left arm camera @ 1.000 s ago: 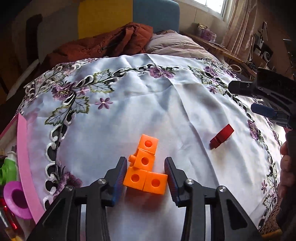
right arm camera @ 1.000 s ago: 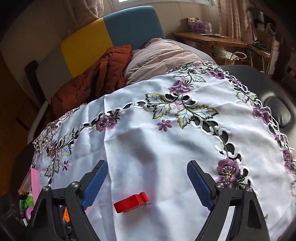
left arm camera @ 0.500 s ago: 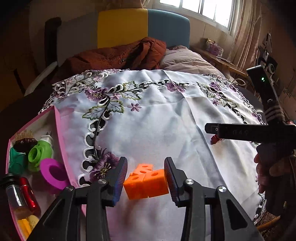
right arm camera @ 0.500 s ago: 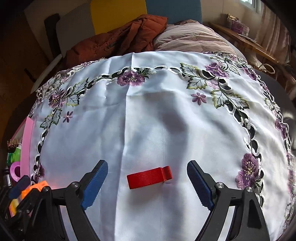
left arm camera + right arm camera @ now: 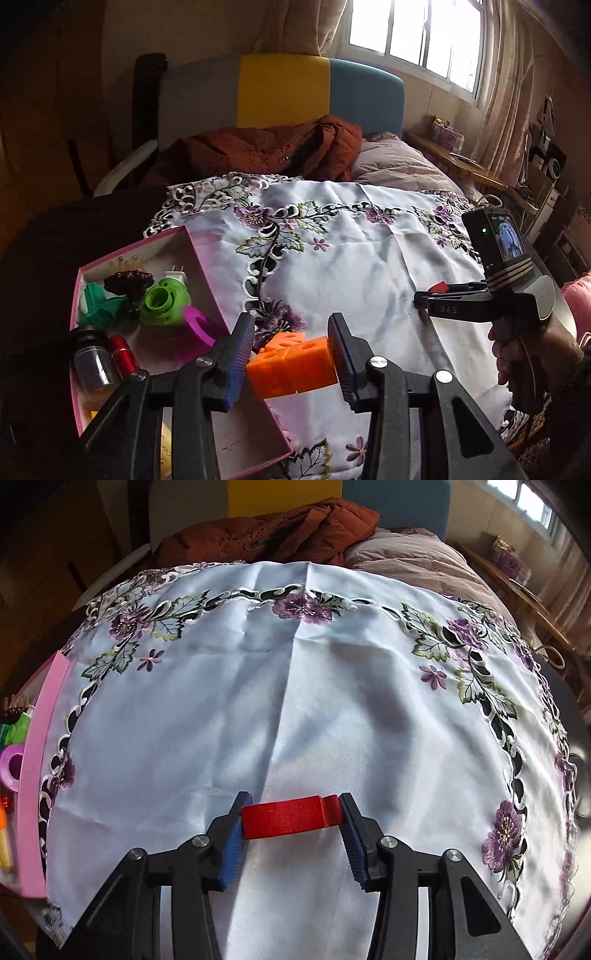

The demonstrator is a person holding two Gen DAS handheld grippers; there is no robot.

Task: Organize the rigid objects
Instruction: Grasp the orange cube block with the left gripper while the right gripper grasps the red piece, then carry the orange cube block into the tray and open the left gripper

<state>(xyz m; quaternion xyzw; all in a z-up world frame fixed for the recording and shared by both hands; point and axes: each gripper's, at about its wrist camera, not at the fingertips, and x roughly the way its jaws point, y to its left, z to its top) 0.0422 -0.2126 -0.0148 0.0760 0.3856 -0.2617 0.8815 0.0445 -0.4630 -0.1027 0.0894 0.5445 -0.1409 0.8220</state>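
My left gripper (image 5: 291, 363) is shut on an orange block cluster (image 5: 291, 363) and holds it lifted above the right wall of the pink box (image 5: 205, 258). My right gripper (image 5: 291, 818) is shut on a flat red piece (image 5: 290, 816), low over the white embroidered tablecloth (image 5: 295, 686). In the left wrist view the right gripper (image 5: 428, 295) shows at the right with a bit of the red piece (image 5: 440, 286) between its tips.
The pink box holds a green plug-in device (image 5: 164, 301), a teal part (image 5: 98, 306), a purple ring (image 5: 197, 326), a small jar (image 5: 92, 365) and a red tube (image 5: 123, 354). A brown jacket (image 5: 266, 147) and a bed lie beyond the table.
My left gripper has lifted the orange blocks and carried them left over the pink box edge. My right gripper has moved forward around the red piece and closed on it.
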